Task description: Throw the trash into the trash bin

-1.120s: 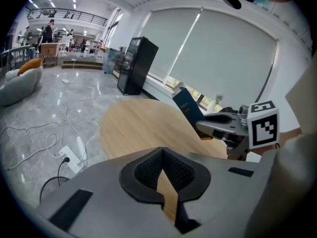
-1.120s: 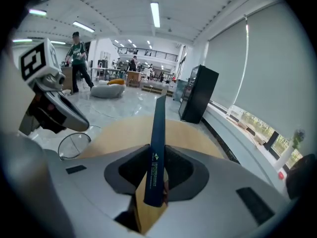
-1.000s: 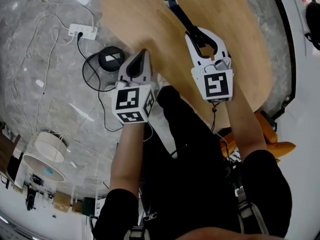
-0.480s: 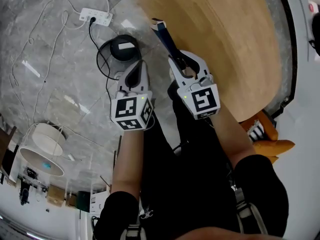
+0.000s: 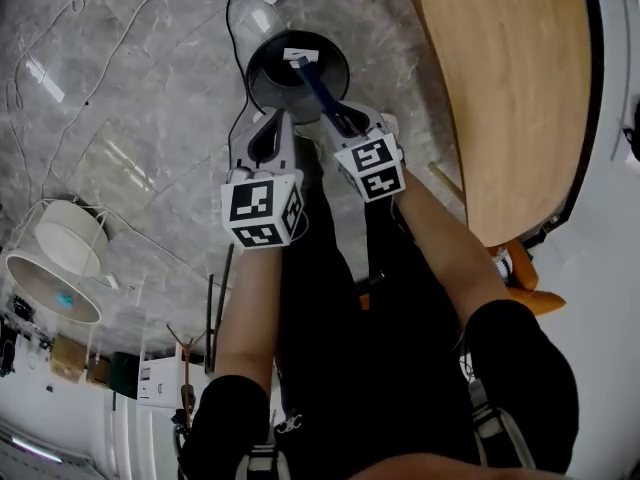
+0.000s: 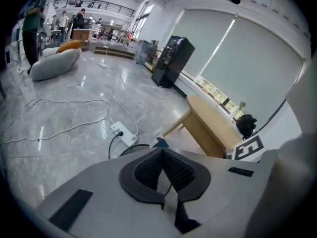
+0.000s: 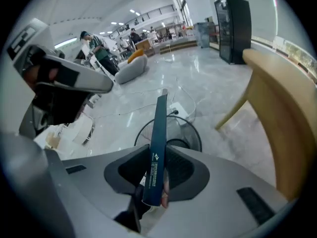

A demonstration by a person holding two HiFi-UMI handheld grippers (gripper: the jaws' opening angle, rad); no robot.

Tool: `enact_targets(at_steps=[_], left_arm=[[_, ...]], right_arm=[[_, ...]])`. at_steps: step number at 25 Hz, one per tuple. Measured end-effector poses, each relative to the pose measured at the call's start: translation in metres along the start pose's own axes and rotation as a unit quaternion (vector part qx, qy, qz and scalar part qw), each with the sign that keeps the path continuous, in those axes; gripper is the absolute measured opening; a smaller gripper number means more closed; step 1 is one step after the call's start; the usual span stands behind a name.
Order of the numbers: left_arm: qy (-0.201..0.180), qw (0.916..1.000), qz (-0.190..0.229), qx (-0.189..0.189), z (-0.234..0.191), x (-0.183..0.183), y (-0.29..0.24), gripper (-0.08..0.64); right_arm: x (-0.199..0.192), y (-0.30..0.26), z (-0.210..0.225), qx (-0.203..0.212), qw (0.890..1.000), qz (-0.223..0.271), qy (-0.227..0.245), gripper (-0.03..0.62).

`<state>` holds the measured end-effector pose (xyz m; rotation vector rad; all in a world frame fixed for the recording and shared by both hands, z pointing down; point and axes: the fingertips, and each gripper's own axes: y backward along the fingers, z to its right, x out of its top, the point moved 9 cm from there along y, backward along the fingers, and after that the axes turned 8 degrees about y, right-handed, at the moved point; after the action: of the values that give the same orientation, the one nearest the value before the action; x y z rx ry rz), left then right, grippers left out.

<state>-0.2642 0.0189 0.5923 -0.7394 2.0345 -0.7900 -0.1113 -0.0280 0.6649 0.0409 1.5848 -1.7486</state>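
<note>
Holding the long blue carton clamped in my right claw, tip at 12 o'clock over the trash bin for the drop; left claw closed, empty.

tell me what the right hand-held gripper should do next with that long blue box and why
Probably open the right hand-held gripper and let go. Its jaws clamp the blue box near its lower end, and in the head view the box slants down with its far end over the mouth of the black wire trash bin. Released here, it should likely slide in.
</note>
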Motion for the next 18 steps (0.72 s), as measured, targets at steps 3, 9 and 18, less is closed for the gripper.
enact_targets(at_steps=[3, 9, 18], left_arm=[[0.006, 1.0000, -0.002, -0.003, -0.022, -0.002, 0.004, 0.012], [0.015, 0.9998, -0.006, -0.007, -0.048, -0.004, 0.009, 0.012], [0.015, 0.9998, -0.007, -0.009, -0.061, 0.001, 0.005, 0.012]], right_arm=[[-0.010, -0.048, -0.005, 0.015, 0.995, -0.073, -0.069, 0.106], [-0.016, -0.120, -0.001, 0.045, 0.948, -0.171, -0.266, 0.110], [-0.021, -0.141, 0.012, 0.000, 0.947, -0.126, -0.295, 0.202]])
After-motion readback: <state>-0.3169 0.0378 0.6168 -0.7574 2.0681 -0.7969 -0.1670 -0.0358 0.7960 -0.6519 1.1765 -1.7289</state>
